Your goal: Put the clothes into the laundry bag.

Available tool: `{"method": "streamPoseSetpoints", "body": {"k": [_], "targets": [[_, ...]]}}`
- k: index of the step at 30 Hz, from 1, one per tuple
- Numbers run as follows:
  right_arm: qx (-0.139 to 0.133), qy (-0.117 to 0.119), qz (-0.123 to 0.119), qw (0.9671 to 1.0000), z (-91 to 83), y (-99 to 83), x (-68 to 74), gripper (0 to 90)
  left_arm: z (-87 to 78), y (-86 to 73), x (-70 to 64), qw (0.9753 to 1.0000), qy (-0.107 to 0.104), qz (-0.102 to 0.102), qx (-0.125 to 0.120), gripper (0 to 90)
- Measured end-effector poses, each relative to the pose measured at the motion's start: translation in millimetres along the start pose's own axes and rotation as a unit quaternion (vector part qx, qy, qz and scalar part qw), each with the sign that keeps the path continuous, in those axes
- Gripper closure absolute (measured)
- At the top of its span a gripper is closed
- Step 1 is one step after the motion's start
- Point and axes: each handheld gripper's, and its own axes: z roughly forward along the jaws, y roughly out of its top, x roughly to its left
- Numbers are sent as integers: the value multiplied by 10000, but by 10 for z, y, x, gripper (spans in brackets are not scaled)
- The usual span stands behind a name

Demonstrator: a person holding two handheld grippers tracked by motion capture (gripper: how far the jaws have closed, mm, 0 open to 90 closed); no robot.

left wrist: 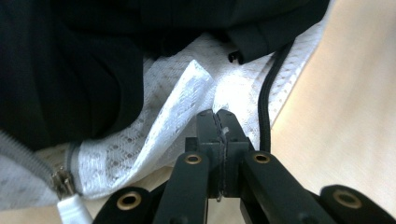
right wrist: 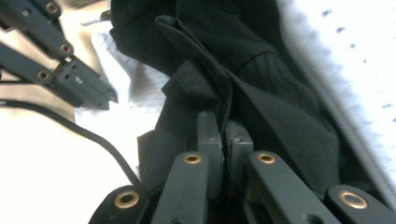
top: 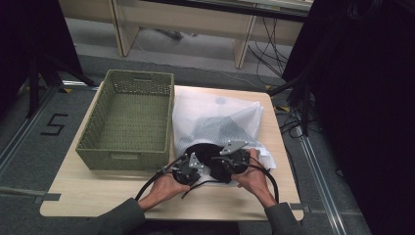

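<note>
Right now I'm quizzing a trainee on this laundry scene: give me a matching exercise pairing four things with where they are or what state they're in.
Things:
1. green basket
2. white mesh bag
3. black garment
4. left gripper

States or places:
A. jaws shut on the bag's mesh edge
B. pinched by the right gripper, partly out of the bag
C. empty, on the table's left part
D. lies right of the basket, dark cloth inside

Pairs: 1-C, 2-D, 3-B, 4-A
</note>
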Motion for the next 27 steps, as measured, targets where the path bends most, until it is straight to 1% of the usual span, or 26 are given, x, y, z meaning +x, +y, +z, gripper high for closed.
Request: {"method": "streamPoseSetpoints", "body": {"k": [1,2,3,4,5,6,7,8,9,10,11,12,13,14,15,16,18,19,20,21,22,23,24,25,26,27], "targets": [[64,100,-43,9999,27,-14,53,886,-16,-17,-1,10000,-9,49,-15,891],[54,154,-332,9993,79,-21,63,886,-24,-40,-8,10000,-21,-6,-44,891],[192,180,-150,9995,107,-29,121,886,-28,-52,-13,10000,-7,-14,-72,891],[236,186,-267,9992,168,-27,141,886,-39,-53,-11,10000,-9,66,-40,892],[439,233,-222,9985,212,-16,169,887,-45,-56,-17,9999,-12,111,-29,892],[488,2,-351,9982,322,23,157,888,-47,-67,-30,10000,-2,92,-37,892],[488,2,-351,9982,322,23,157,888,-57,-74,-28,9998,2,171,-32,892],[537,-108,-391,9977,351,52,138,888,-60,-80,-25,9998,1,205,-45,892],[538,-196,-379,9976,364,77,98,888,-62,-96,-37,9999,-36,80,-62,892],[456,-529,-365,9969,428,139,-56,888,-83,-106,-29,9999,-50,148,-17,893],[456,-529,-365,9969,428,139,-56,888,-83,-106,-29,9999,-50,148,-17,892],[434,-807,-314,9953,489,185,-206,888,-91,-122,-38,9999,-76,105,-27,892],[434,-807,-314,9953,489,185,-206,888,-91,-122,-38,9999,-76,105,-27,892],[423,-972,-299,9939,516,200,-260,888,-107,-127,-26,9998,-66,205,2,892],[510,-1163,-327,9914,555,220,-351,887,-114,-133,-24,9998,-68,205,18,892],[562,-1348,-212,9890,606,236,-474,886,-115,-143,-29,9998,-120,158,15,892],[554,-1428,-176,9881,613,237,-520,881,-119,-159,-32,9999,-139,86,7,891],[518,-1405,-150,9886,621,230,-553,873,-126,-165,-28,9998,-147,99,-3,891],[493,-1200,-30,9915,578,219,-568,815,-134,-170,-12,9998,-155,140,-3,889],[493,-1200,-30,9915,578,219,-568,815,-134,-170,-12,9998,-155,140,-3,887],[415,-1126,65,9927,504,215,-543,760,-151,-167,11,9996,-154,231,107,887],[352,-906,109,9952,440,213,-520,682,-146,-169,11,9997,-159,172,50,887],[260,-741,41,9969,365,208,-497,649,-138,-171,9,9997,-171,148,-4,886],[9,-589,9,9983,172,176,-400,598,-153,-169,21,9994,-182,269,134,886],[9,-589,9,9983,172,176,-400,598,-153,-169,21,9994,-182,269,134,885],[-82,-461,-87,9989,81,156,-348,589,-154,-167,17,9994,-153,303,114,885]]}}
